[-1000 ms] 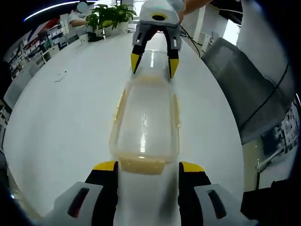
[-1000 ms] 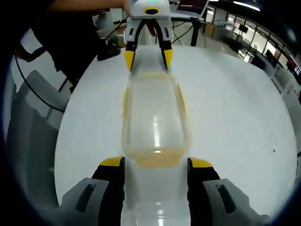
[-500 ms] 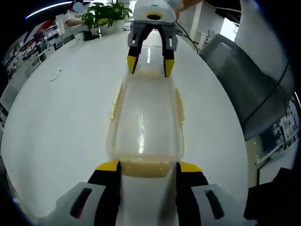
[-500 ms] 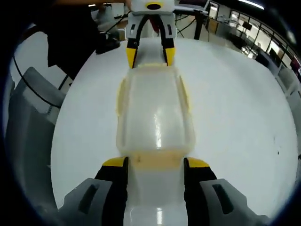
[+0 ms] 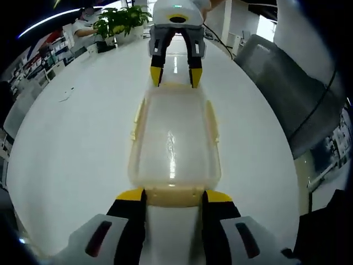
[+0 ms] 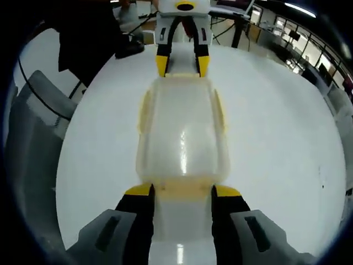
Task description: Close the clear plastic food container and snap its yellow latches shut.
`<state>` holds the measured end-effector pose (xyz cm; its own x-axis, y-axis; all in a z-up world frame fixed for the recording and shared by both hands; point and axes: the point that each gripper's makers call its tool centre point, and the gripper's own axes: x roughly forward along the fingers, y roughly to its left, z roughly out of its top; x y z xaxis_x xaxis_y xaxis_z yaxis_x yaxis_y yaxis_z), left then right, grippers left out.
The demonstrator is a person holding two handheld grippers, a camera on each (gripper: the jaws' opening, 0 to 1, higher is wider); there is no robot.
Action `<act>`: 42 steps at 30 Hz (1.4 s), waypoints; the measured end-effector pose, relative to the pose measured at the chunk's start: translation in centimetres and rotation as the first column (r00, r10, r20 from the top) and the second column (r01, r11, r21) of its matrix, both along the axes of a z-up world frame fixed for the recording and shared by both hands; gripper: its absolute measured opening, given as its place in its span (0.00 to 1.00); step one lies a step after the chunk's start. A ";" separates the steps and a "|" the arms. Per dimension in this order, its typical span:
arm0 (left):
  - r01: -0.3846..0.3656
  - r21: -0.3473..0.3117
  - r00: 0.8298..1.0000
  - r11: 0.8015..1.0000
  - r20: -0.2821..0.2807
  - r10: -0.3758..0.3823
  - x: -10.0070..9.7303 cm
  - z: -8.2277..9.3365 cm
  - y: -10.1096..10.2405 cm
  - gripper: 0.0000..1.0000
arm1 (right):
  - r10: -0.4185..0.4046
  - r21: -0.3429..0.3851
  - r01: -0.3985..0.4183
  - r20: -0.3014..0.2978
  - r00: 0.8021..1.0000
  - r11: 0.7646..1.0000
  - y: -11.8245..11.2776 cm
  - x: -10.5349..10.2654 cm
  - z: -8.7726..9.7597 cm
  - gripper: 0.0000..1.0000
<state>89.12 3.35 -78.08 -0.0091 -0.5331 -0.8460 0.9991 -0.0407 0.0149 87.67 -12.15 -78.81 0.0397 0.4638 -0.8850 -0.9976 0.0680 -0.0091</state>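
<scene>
Clear container (image 5: 174, 146) lay lengthwise on the white table (image 5: 71, 143), a gripper at each end.

In the left gripper view, the left gripper (image 5: 173, 195) stood with jaws apart, astride the near yellow end latch (image 5: 174, 194); the right gripper (image 5: 176, 72) faced it at the far end; in the right gripper view, the right gripper (image 6: 181, 191) likewise straddled its near latch (image 6: 182, 189), jaws parted, gripping nothing, with the left gripper (image 6: 182, 65) opposite; yellow side latches (image 6: 144, 113) flanked the lid.

A round white table (image 5: 71, 143) carries a potted green plant (image 5: 118, 19) at its far edge, with grey chairs (image 6: 33, 143) drawn up just beside its rim.
</scene>
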 end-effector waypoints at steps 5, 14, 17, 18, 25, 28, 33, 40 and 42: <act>-0.008 -0.016 1.000 1.000 0.000 0.008 -0.2 0.2 -0.1 0.33 | 0.012 0.005 -0.012 -0.001 1.000 1.000 0.0 0.0 0.0 0.37; -0.017 -0.008 1.000 1.000 0.003 0.017 -0.3 0.3 -0.3 0.32 | 0.015 -0.016 -0.015 0.000 1.000 1.000 -0.1 0.0 0.0 0.35; -0.028 0.013 1.000 1.000 -0.007 0.029 -0.6 0.7 0.1 0.32 | 0.018 -0.015 -0.017 0.007 1.000 1.000 0.3 0.1 0.6 0.35; -0.029 0.016 1.000 0.999 -0.008 0.029 -0.6 0.9 0.2 0.32 | 0.018 -0.014 -0.018 0.007 1.000 1.000 0.4 0.1 0.7 0.35; -0.049 0.032 0.999 0.998 -0.020 0.049 -1.0 5.1 1.0 0.32 | 0.042 0.021 -0.042 0.016 0.999 0.999 0.9 0.1 4.2 0.35; -0.055 0.036 0.998 0.998 -0.014 0.056 -1.0 6.8 0.8 0.32 | 0.049 0.037 -0.050 0.020 0.999 0.998 0.8 0.2 5.7 0.35; -0.053 0.032 0.999 0.998 0.004 0.053 -1.2 9.2 -0.5 0.32 | 0.059 0.052 -0.060 0.026 0.998 0.997 -0.4 0.1 8.1 0.35; -0.050 0.020 0.999 0.999 0.015 0.050 -1.3 11.4 -3.3 0.32 | 0.063 0.046 -0.065 0.037 0.997 0.997 -3.4 0.0 10.4 0.35; -0.051 0.011 0.999 0.999 0.018 0.050 -1.3 12.0 -4.3 0.32 | 0.062 0.049 -0.064 0.038 0.997 0.997 -4.4 -0.2 11.1 0.35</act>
